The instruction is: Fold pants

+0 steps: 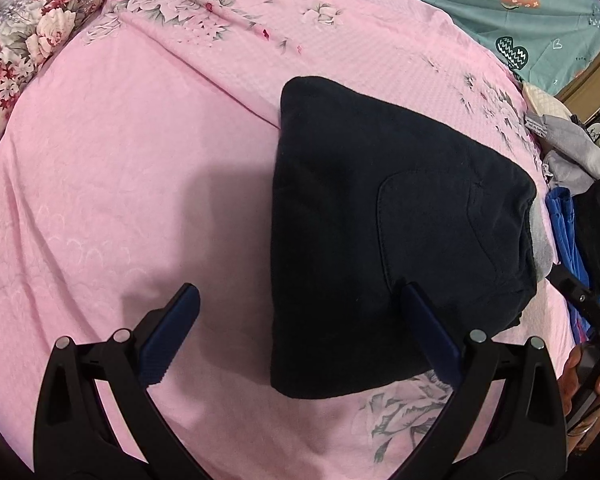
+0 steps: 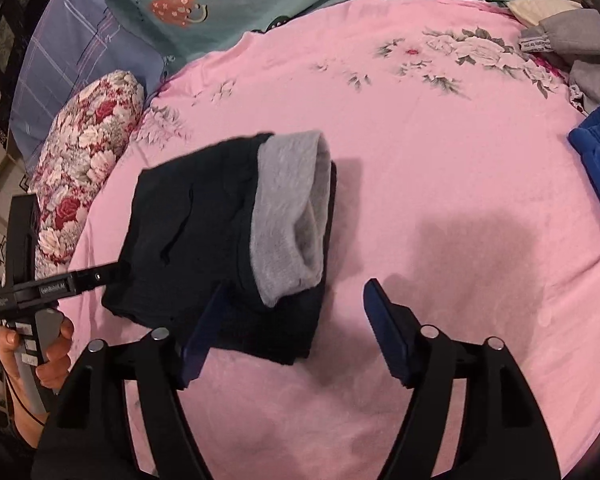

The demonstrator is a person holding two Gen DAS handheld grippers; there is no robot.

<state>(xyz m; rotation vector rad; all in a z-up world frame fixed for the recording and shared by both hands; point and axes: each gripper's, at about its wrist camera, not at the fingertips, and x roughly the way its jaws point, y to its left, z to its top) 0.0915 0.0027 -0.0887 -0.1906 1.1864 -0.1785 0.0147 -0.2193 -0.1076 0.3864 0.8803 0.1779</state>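
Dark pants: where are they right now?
The folded dark pants lie on the pink bedsheet, right of centre in the left wrist view, left of centre in the right wrist view, with the blue garment to their right.

Each black gripper [image 1: 300,320] has 2 blue pads [image 1: 172,332], silver screws.
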